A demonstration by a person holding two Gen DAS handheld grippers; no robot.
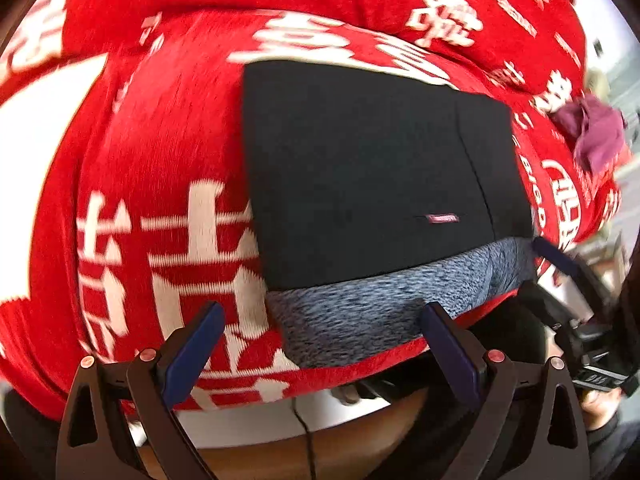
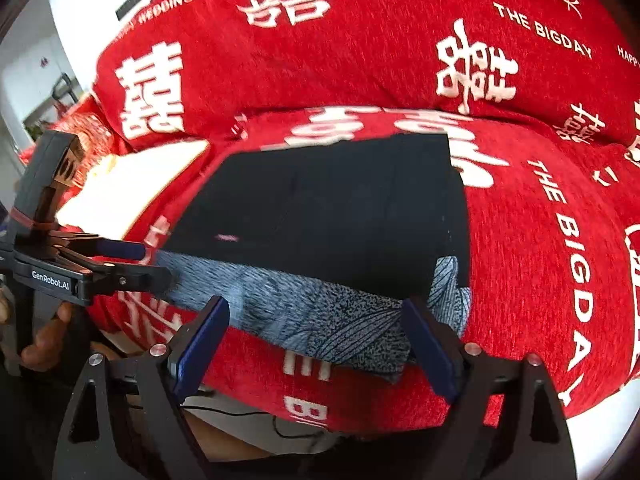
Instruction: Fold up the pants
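Pants (image 1: pixel 360 168) lie folded (both grippers open).

red sofa cover (image 1: pixel 160 168) bears folded pants (image 1: pixel 360 168).

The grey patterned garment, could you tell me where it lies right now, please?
The grey patterned garment lies on the red cover at the near edge, half hidden under the folded black pants, in front of both open hand-held grippers.
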